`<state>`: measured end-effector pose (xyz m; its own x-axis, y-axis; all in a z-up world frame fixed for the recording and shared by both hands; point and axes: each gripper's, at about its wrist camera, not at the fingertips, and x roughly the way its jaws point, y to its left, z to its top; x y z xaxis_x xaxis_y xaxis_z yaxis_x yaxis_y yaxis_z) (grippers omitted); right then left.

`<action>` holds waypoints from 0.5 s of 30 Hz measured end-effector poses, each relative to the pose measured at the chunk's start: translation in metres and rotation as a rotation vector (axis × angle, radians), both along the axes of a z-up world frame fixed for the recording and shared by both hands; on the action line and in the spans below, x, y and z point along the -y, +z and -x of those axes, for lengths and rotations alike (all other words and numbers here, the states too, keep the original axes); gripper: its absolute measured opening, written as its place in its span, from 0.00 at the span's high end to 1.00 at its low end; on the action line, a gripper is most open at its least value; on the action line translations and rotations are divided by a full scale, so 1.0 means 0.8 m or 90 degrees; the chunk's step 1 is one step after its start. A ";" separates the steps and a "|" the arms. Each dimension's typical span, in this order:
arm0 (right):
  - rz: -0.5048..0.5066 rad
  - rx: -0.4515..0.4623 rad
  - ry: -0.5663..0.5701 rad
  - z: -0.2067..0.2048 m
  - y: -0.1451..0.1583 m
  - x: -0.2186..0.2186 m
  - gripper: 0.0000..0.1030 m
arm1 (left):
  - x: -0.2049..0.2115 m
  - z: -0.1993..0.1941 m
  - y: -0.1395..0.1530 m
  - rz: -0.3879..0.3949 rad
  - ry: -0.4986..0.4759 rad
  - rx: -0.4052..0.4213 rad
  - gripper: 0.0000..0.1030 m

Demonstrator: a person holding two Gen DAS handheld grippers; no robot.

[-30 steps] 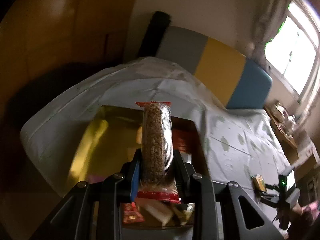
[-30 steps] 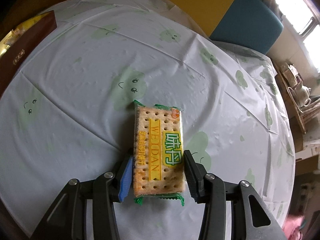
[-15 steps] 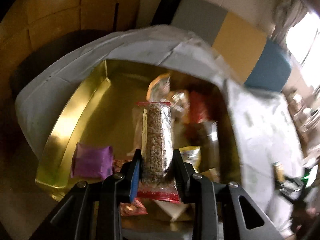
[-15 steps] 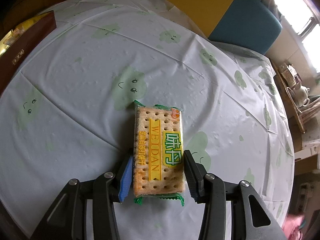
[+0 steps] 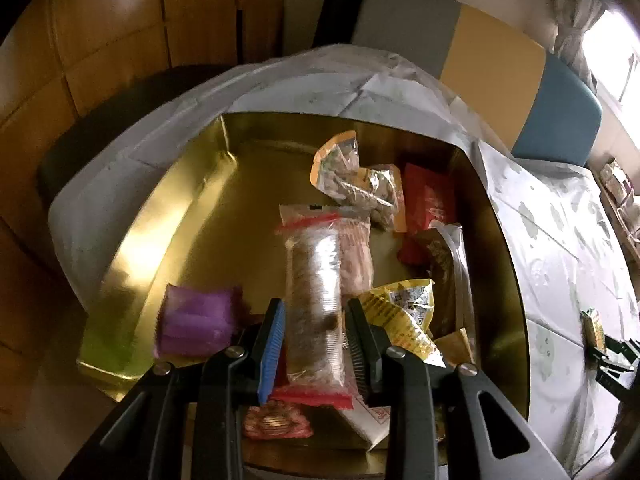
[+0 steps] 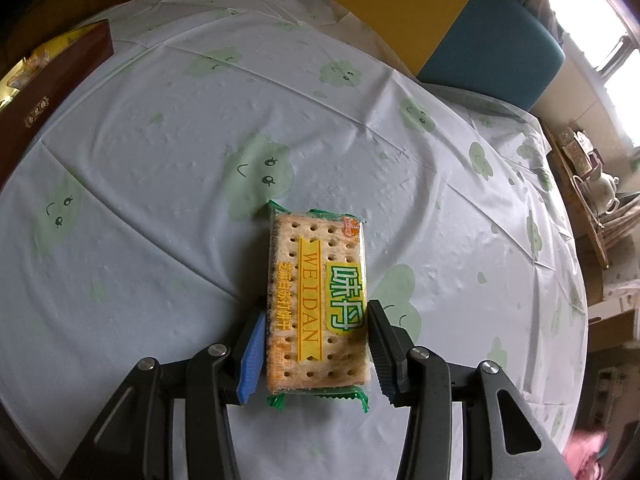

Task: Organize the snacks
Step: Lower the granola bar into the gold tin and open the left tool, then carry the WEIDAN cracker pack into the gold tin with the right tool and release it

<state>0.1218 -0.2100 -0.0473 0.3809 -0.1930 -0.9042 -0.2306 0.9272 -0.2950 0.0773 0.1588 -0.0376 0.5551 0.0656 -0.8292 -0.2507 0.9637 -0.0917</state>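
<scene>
Room: wood-panelled wall behind the table, with a bench backrest (image 6: 460,16) in grey, yellow and blue blocks; the bright window at the upper right is blown out, so nothing shows through it.
Table: round, under a pale blue wipe-clean tablecloth (image 6: 168,128) printed with green smiling clouds, creased in straight fold lines and lightly dimpled.
Box: a wide gold-lined box (image 5: 192,216) with shiny, mirror-like walls in the left wrist view; its near edge is hidden behind the gripper. In the right wrist view only its dark brown outer wall shows at the far left, cut by the frame.
Snacks in box: a crumpled clear-and-orange bag (image 5: 352,176), a red packet (image 5: 430,204), a yellow wrapper (image 5: 400,312), a purple packet (image 5: 196,320), blurred; print on all of them is unreadable.
Cracker pack: flat rectangular pack (image 6: 316,300) marked WEIDAN, with green crimped ends, yellow band and pale perforated crackers pictured. It lies on the tablecloth near the table's middle, well apart from the box.
Snack bar: long clear sleeve (image 5: 314,304) with red sealed ends and brown granular filling, smeared by blur, held above the box interior.
Left gripper (image 5: 314,328): clamped on the snack bar at both sides.
Right gripper (image 6: 316,340): pads sit against the cracker pack's long edges, gripping it.
Side shelf: teapot and small clutter at the right edge, too small to identify.
</scene>
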 end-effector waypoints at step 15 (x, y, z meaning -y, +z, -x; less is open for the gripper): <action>0.005 0.003 0.002 0.003 0.001 -0.001 0.54 | 0.000 0.020 0.022 -0.026 0.000 0.030 0.70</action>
